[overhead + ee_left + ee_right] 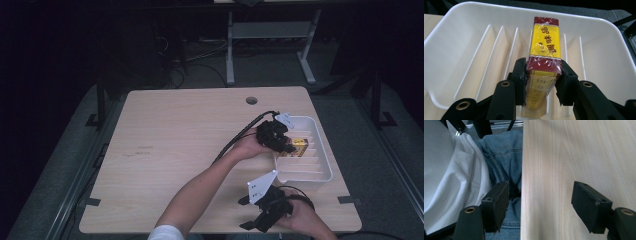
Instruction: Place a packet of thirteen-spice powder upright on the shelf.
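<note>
Box: yellow-and-red box [546,52] stands on edge in a slot of the white rack tray [320,131], at the table's 3 o'clock side.
Left gripper [544,82]: clamped on the box's near end — not yet let go.
Right gripper [541,205]: jaws apart, holding nothing, over the table's 5 o'clock edge.
Left to do: release, withdraw.

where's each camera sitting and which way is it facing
High view: above the near side, looking forward and down on the table; forearms, both grippers.
Left gripper view: on the left gripper, facing the tray; jaws clamp the box.
Right gripper view: on the right gripper, at the table edge; open jaws, jeans.
Shared: tray and box.
</note>
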Action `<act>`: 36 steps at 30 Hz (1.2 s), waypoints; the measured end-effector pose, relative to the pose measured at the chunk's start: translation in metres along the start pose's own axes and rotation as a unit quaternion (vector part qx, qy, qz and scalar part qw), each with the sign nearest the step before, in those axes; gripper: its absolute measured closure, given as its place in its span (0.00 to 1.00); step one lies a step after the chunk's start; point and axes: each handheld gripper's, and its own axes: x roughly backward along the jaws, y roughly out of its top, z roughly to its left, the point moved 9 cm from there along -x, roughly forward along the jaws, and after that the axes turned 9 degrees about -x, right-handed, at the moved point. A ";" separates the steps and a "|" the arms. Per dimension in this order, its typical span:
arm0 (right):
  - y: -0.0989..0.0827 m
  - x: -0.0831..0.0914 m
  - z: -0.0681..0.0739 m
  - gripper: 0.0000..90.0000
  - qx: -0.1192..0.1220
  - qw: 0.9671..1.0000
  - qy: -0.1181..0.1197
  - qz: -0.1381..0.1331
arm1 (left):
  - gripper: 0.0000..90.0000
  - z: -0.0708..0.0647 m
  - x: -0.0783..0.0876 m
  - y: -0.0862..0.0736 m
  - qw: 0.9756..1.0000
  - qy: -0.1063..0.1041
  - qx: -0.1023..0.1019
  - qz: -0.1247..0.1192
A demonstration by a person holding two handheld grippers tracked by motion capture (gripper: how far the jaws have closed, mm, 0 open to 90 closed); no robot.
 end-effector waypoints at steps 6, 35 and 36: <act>0.001 0.000 0.000 0.32 -0.002 1.000 -0.002 -0.001 | 0.65 -0.002 0.010 -0.001 1.000 -0.001 0.002 -0.003; 0.003 0.005 -0.006 0.31 -0.012 1.000 -0.010 -0.013 | 0.59 -0.022 0.085 -0.053 0.999 0.042 0.022 0.009; 0.003 0.005 -0.006 0.31 -0.012 1.000 -0.011 -0.013 | 0.59 -0.023 0.087 -0.056 0.999 0.043 0.023 0.009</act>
